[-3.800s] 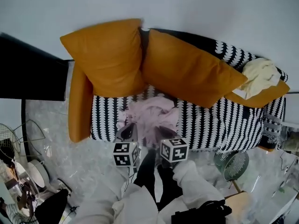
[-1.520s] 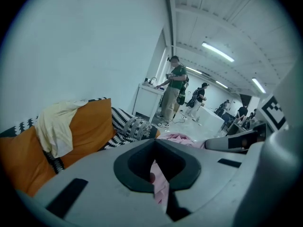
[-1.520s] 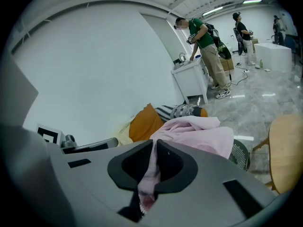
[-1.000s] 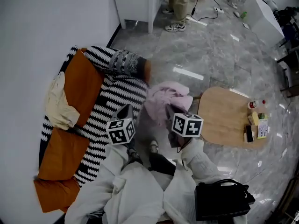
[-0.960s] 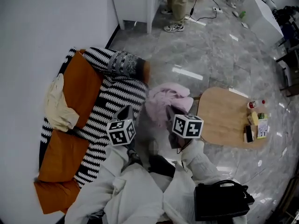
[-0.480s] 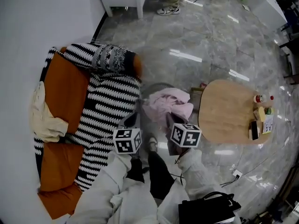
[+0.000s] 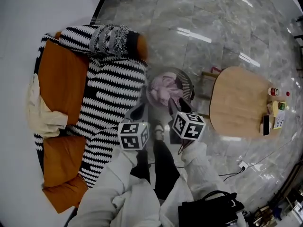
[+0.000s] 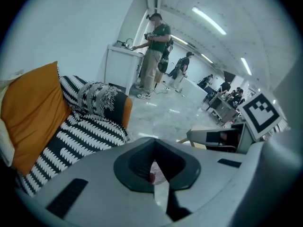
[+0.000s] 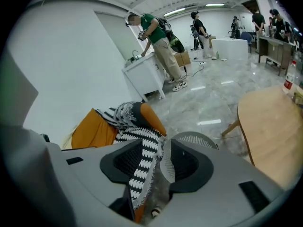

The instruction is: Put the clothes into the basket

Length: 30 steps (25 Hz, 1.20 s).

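A pink garment [image 7: 163, 90] lies bunched inside the round mesh basket [image 7: 188, 82] on the floor beside the sofa. My left gripper [image 7: 138, 111] hangs just left of the basket, apart from the garment. A narrow gap between its jaws shows a sliver of the pink cloth [image 8: 152, 174] and mesh. My right gripper [image 7: 174, 107] sits at the basket's near edge. Its jaws are opening with nothing between them; the sofa cover and the basket rim [image 9: 196, 138] show through the gap. A cream garment [image 7: 38, 112] lies on the sofa's orange cushion.
The black-and-white sofa [image 7: 109, 89] with orange cushions runs along the left. A round wooden table [image 7: 236, 100] with bottles stands right of the basket. A black bag [image 7: 208, 212] is near my feet. People [image 9: 158, 37] stand at a white counter far off.
Both grippers came down with the pink garment, which hung between them above the floor and now lies in the basket. The right jaws have parted.
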Tool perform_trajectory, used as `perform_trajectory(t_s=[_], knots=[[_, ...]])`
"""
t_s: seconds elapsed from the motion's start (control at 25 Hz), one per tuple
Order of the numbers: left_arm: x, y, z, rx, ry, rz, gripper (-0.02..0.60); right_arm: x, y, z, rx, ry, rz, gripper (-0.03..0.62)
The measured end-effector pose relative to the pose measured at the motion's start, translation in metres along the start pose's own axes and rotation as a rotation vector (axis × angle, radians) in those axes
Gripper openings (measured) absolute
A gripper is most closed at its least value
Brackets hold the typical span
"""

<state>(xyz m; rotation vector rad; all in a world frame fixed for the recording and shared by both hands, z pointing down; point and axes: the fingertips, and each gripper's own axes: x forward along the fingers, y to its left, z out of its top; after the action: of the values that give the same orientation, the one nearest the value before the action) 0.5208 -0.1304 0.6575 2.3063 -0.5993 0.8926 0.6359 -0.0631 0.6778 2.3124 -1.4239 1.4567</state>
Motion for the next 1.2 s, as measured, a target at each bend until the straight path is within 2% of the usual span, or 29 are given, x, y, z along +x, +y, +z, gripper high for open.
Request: perform_trajectory(t_s=[0.32, 0.52, 0.64, 0.76, 0.96, 1.2], knots=[[-0.006, 0.016, -0.003, -0.011, 0.002, 0.010, 0.006, 0.001, 0.003, -0.016, -0.025, 0.026, -0.009, 0.164], [-0.017, 0.007, 0.004, -0.007, -0.013, -0.010, 0.006, -0.018, 0.021, 0.007, -0.021, -0.093, 0.075, 0.164], [-0.034, -0.002, 0.014, 0.001, -0.022, -0.021, 0.006, -0.038, 0.034, 0.019, -0.024, -0.121, 0.084, 0.164], [-0.050, -0.010, 0.040, 0.036, -0.061, -0.045, 0.006, -0.058, 0.047, 0.048, -0.017, -0.201, 0.094, 0.160], [-0.089, -0.019, 0.077, 0.080, -0.131, -0.080, 0.006, -0.108, 0.059, 0.091, -0.033, -0.330, 0.051, 0.062], [-0.137, -0.044, 0.090, 0.100, -0.207, -0.129, 0.006, -0.186, 0.081, 0.107, -0.035, -0.467, 0.060, 0.031]])
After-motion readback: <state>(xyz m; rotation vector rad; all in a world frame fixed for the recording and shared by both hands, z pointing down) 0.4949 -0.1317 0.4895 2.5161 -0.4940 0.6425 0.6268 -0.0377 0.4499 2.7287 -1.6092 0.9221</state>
